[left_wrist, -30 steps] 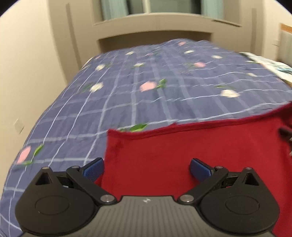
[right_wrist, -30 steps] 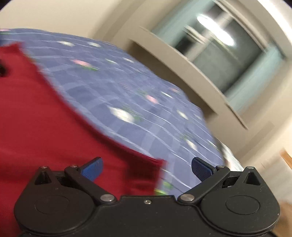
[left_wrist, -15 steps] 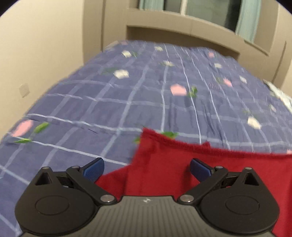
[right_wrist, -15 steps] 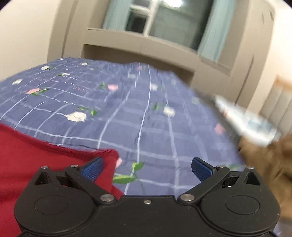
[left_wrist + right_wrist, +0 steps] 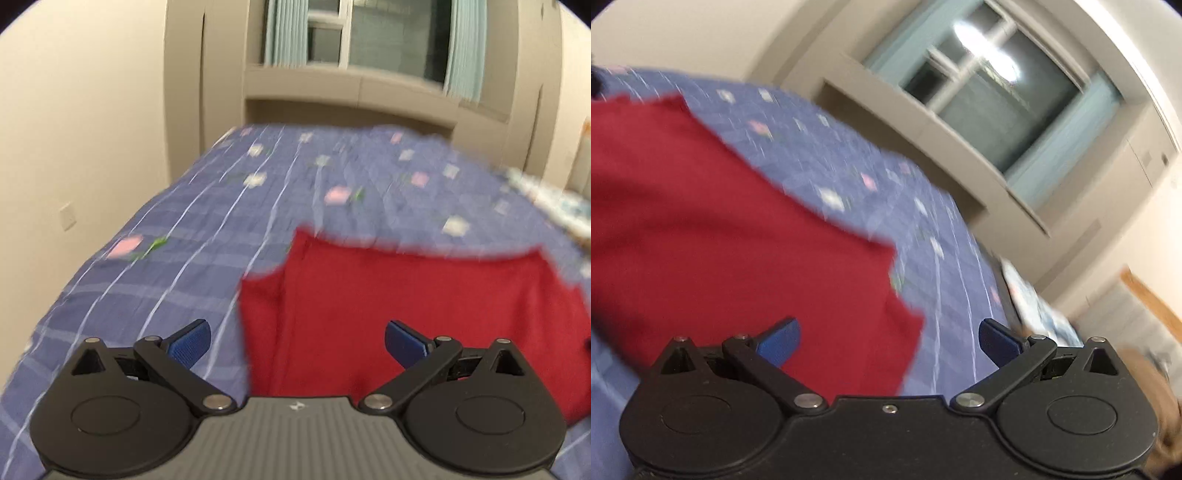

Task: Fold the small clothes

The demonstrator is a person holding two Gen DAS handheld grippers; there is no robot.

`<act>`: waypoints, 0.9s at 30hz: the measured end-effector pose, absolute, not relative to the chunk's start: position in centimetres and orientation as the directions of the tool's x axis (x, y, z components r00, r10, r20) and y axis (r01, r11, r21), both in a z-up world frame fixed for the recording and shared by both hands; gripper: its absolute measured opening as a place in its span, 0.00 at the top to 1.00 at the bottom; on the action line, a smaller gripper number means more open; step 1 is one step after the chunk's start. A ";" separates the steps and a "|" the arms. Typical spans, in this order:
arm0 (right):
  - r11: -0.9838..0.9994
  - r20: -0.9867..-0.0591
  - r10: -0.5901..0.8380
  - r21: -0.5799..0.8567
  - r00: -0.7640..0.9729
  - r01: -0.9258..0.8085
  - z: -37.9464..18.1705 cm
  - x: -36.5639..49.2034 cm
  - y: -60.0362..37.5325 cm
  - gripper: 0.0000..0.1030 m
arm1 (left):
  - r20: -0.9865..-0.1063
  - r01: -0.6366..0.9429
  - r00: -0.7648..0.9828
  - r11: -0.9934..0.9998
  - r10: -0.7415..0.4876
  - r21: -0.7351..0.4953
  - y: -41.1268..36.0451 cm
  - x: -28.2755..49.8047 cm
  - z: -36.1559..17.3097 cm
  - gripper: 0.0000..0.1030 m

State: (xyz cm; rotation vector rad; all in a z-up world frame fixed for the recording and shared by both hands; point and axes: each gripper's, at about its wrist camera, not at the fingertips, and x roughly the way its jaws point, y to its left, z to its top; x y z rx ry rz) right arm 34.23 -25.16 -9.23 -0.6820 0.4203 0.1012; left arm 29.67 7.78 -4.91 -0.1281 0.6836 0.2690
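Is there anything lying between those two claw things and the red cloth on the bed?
Nothing visible. The red garment lies on the blue quilt right ahead of the open left gripper and open right gripper, with no object between them.

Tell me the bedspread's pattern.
Blue-purple bedspread: thin white grid, scattered pink and white flowers; clearest in left wrist view.

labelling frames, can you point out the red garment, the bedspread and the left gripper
red garment (image 5: pixel 424 306): left wrist view, on its flat middle panel.
bedspread (image 5: pixel 207 221): left wrist view, on bare blue checked fabric left of the garment.
left gripper (image 5: pixel 297 341): left wrist view, midway between its open blue fingertips.
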 end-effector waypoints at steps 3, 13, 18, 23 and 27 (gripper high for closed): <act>0.826 -0.409 -0.080 -0.537 0.909 -0.169 -10.0 33.7 -27.1 0.01 | -0.684 -0.345 0.677 0.938 0.272 0.031 8.4 29.0 -6.8 0.00; 0.890 -0.423 -0.122 -0.447 0.898 -0.089 -10.7 33.3 -28.0 0.01 | -0.720 -0.436 0.673 0.877 0.169 -0.201 13.2 27.1 -9.0 0.00; 0.900 -0.429 -0.121 -0.428 0.895 -0.084 -10.5 33.2 -28.3 0.01 | -0.741 -0.457 0.649 0.868 0.174 -0.196 13.2 27.3 -8.6 0.00; 0.905 -0.422 -0.141 -0.421 0.895 -0.056 -10.4 32.7 -28.3 0.01 | -0.755 -0.497 0.636 0.833 0.159 -0.243 12.9 25.7 -7.2 0.01; 0.902 -0.416 -0.155 -0.429 0.896 -0.043 -10.7 32.4 -28.1 0.01 | -0.762 -0.502 0.626 0.832 0.164 -0.234 12.7 24.6 -7.2 0.01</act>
